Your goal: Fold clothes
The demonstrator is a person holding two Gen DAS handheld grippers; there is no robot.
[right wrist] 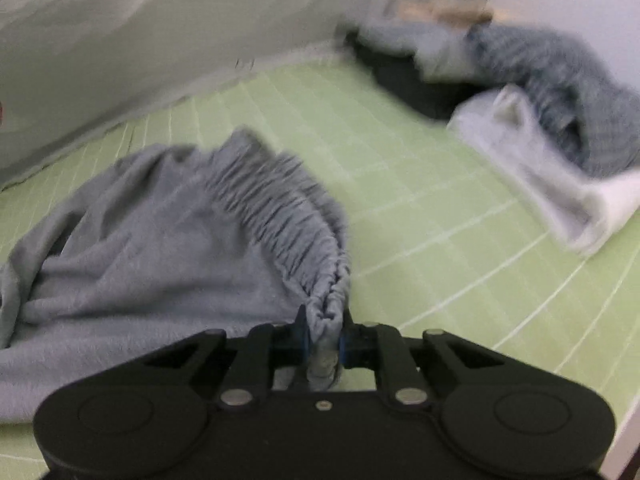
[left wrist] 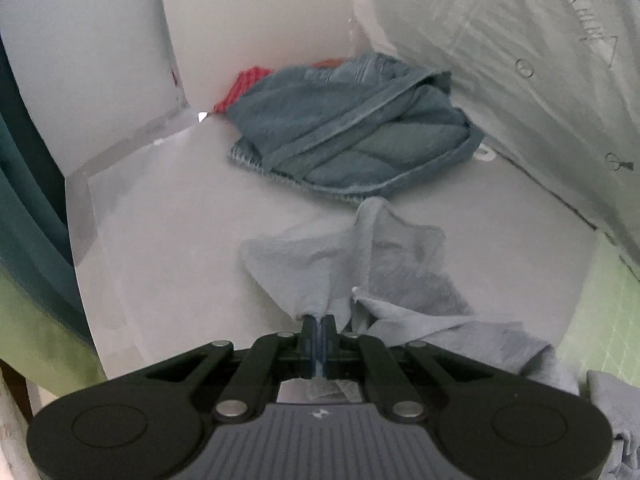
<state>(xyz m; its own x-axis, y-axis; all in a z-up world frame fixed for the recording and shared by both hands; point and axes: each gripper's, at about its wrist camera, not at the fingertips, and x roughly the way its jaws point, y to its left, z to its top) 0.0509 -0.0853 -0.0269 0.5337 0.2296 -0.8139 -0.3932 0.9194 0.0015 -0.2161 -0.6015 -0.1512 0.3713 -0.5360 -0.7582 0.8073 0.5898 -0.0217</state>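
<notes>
On green grid mat (right wrist: 460, 208), near edge: pale grey-blue garment (right wrist: 152, 232), crumpled, elastic waistband (right wrist: 280, 208) gathered. Right gripper (right wrist: 323, 334): jaws clamped on waistband end. Left gripper (left wrist: 319, 322): jaws pinched shut on thin corner of same garment (left wrist: 352, 264), beyond mat's side, over white board (left wrist: 168, 216). Far side of mat: heap of unfolded clothes (right wrist: 560, 92). On board: dark blue pile (left wrist: 348, 136). Step judged: spreading garment between two grips. Next move calls for drawing grips apart, then laying cloth flat on mat.
</notes>
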